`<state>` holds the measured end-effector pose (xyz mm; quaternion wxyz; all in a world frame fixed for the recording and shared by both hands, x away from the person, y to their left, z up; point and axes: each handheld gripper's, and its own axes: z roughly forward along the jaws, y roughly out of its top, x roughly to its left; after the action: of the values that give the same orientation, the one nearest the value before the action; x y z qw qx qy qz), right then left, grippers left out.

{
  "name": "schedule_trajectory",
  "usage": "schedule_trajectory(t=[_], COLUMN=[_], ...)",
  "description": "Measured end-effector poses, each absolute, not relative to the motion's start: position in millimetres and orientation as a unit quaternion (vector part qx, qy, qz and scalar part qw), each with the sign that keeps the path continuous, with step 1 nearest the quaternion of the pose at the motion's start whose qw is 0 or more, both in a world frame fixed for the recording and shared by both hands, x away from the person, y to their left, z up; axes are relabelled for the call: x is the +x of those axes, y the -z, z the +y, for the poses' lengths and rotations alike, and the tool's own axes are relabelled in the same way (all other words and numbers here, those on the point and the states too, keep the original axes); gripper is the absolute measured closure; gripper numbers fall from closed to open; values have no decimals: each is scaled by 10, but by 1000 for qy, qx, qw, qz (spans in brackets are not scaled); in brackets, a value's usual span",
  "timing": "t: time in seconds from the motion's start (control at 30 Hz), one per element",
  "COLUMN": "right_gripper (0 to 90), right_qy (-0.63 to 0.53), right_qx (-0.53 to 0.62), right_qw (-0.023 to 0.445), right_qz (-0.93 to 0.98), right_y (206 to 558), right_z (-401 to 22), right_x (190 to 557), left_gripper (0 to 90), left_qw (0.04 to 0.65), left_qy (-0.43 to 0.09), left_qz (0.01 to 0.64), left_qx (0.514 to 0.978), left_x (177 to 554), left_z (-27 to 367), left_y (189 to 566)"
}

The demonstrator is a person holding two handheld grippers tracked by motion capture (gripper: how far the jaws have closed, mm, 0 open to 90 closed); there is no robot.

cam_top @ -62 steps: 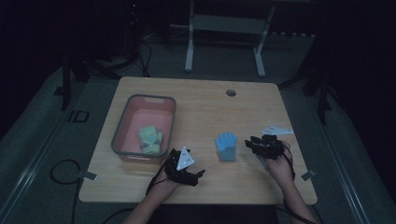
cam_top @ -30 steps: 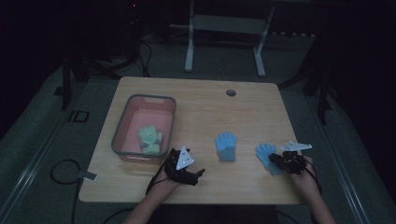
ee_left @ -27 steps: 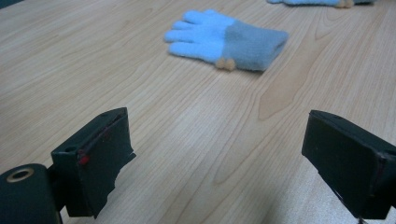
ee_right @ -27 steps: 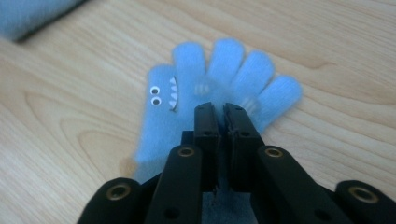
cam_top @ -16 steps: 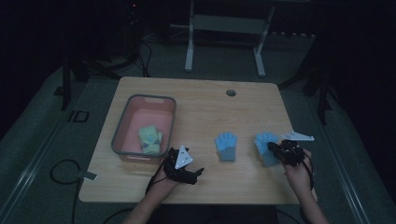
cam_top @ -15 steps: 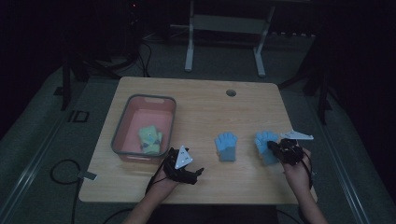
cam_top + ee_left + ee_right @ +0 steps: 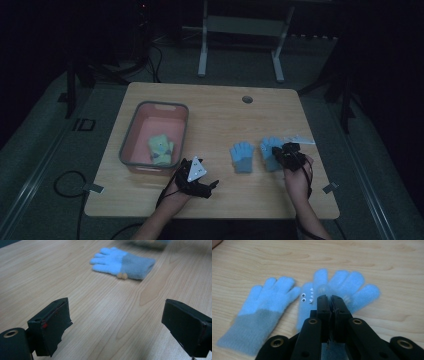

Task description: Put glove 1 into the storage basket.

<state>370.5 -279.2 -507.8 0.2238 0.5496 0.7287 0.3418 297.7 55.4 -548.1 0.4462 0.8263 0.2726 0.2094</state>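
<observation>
Wooden table [image 7: 210,107]: right gripper [image 7: 329,298] pinches the second fuzzy blue knit glove [image 7: 342,287] beside its mate [image 7: 262,312]; pairing nearly done, left gripper [image 7: 120,322] spread idle.

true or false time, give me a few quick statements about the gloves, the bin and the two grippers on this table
1. The right gripper has its jaws shut on a blue glove. True.
2. The left gripper holds the other glove. False: its jaws stand open over bare table, and that glove lies apart from them.
3. The two blue gloves lie inside the pink bin. False: both are on the table, to the right of it.
4. The bin holds a greenish item. True.
5. The held glove has small googly eyes. True.
</observation>
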Motion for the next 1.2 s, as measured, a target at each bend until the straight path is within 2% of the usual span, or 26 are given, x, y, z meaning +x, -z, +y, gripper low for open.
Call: schedule_trajectory(t=[0.47, 0.67, 0.73, 0.93, 1.07, 1.2], right_gripper=[850, 794, 702, 555, 546, 588], right_qy=[-331, -315, -321, -333, -338, -351], right_qx=[574, 578, 571, 531, 505, 454], right_qw=[211, 208, 204, 198, 192, 177], right_qz=[719, 723, 728, 754, 771, 800], right_y=[5311, 5437, 5411, 5272, 5193, 5086], right_z=[-2688, -2705, -2730, -2841, -2921, -3032], right_x=[3705, 3725, 3717, 3702, 3699, 3695], left_gripper=[80, 80, 80, 80, 80, 80], left_qw=[448, 448, 449, 448, 447, 446], left_qy=[-207, -208, -207, -204, -204, -203], left_qz=[273, 272, 272, 271, 271, 270], left_qx=[826, 826, 826, 827, 828, 829], left_x=[2974, 2975, 2974, 2974, 2976, 2978], left_z=[565, 568, 568, 567, 564, 553], left_y=[5478, 5473, 5476, 5484, 5484, 5490])
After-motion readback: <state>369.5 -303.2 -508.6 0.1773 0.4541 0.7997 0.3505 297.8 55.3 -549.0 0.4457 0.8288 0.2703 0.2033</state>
